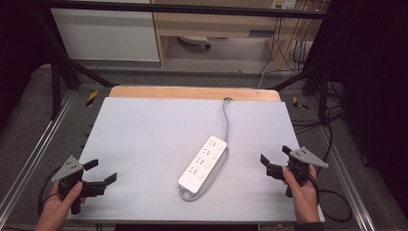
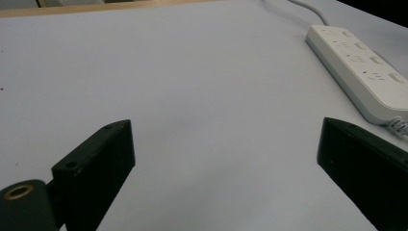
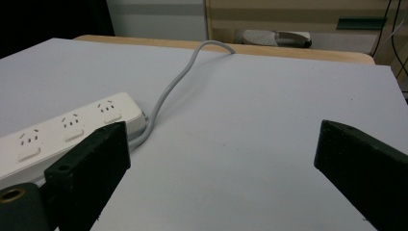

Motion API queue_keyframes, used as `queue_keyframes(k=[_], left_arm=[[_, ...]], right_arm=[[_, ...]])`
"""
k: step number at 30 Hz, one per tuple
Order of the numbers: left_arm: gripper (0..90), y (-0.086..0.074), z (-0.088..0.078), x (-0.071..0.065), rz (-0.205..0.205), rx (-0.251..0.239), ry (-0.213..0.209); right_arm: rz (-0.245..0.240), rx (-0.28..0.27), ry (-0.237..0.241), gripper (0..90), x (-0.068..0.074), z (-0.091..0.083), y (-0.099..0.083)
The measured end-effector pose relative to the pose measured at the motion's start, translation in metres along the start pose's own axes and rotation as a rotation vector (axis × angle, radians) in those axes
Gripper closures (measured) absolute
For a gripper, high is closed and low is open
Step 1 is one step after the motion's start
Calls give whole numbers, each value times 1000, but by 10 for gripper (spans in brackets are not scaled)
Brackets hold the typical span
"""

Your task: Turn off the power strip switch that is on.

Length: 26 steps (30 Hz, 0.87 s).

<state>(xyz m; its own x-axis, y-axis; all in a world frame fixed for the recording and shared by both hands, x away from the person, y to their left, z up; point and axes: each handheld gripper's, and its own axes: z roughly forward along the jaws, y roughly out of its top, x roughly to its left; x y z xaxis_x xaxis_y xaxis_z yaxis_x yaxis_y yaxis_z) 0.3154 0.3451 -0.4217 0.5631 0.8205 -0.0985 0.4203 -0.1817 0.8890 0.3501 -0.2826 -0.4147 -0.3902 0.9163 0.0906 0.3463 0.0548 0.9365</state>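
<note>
Far left, the left gripper (image 1: pixel 101 171) sits low over the near-left corner of the table (image 1: pixel 144 130), held in the person's left hand (image 1: pixel 60 204). Its jaws are spread wide with nothing between them, just bare grey tabletop showing in the left gripper view.

Middle of the table is the power strip (image 1: pixel 203 162), white, lying flat and angled so one end points toward the near edge and the other toward the far right. Its grey cord (image 1: pixel 224 120) runs off the far end up to the back edge of the table, and some of it loops along the strip's right side and around its near end. Nothing plugged in, nothing touching it.

Over on the right, the right gripper (image 1: pixel 275 155) is in the right hand (image 1: pixel 303 190) near the near-right edge, jaws also gaping and empty, aimed roughly at the strip. Both grippers are well apart from it.
</note>
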Motion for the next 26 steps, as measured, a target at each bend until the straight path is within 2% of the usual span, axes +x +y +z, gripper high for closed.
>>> queue_keyframes(k=[14, 23, 26], left_arm=[[61, 0, 0, 0, -1, -1, 4], [60, 0, 0, -1, 0, -3, 3], [61, 1, 0, -1, 1, -4, 2]], right_arm=[[5, 69, 12, 52, -3, 14, -20], [-14, 121, 41, 46, 10, 27, -26], [-26, 144, 34, 45, 13, 32, -28]])
